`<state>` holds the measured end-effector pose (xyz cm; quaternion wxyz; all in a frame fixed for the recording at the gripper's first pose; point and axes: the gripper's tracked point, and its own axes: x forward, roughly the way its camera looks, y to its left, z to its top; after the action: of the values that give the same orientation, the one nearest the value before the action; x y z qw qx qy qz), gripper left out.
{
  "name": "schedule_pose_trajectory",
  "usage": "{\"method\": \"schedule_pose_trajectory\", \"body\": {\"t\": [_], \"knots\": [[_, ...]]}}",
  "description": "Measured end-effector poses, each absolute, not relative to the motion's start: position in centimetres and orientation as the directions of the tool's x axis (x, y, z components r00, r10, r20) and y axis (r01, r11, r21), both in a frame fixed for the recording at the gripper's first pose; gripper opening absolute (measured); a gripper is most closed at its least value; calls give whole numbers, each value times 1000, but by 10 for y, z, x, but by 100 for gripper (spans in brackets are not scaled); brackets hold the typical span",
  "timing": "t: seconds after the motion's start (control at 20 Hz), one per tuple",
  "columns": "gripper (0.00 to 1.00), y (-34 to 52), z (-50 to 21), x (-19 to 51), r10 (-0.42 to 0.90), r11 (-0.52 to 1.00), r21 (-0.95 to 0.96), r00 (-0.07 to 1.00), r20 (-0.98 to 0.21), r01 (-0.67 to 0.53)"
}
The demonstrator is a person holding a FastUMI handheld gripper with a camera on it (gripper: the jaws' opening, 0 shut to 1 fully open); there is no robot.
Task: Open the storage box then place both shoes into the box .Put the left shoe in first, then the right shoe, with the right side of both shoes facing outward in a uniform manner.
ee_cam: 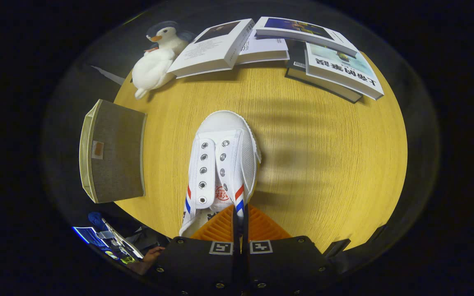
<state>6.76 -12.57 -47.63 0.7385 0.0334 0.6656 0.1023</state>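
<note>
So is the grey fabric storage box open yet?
Shut, it seems: the grey fabric storage box shows its flat tabbed lid, no opening. The gripper is shut on the white canvas shoe, beside it.

Counts on the round wooden table (327, 164): one shoe, one box, one toy, four books.

One white shoe (224, 164), its collar edge pinched between the closed fingers of the one gripper (240, 218). One grey fabric storage box (113, 152) to the shoe's left, at the table's rim. One plush penguin (156, 61) beyond the box. Four books (214, 47) at the far side, some overlapping; possibly more hidden under them. One person's hand (150, 255) below the box.
</note>
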Motion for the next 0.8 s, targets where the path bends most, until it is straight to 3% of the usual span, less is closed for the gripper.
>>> {"method": "schedule_pose_trajectory", "body": {"t": [0.8], "knots": [[0,3,-358,81,347,911,302,124,-930,-281]]}}
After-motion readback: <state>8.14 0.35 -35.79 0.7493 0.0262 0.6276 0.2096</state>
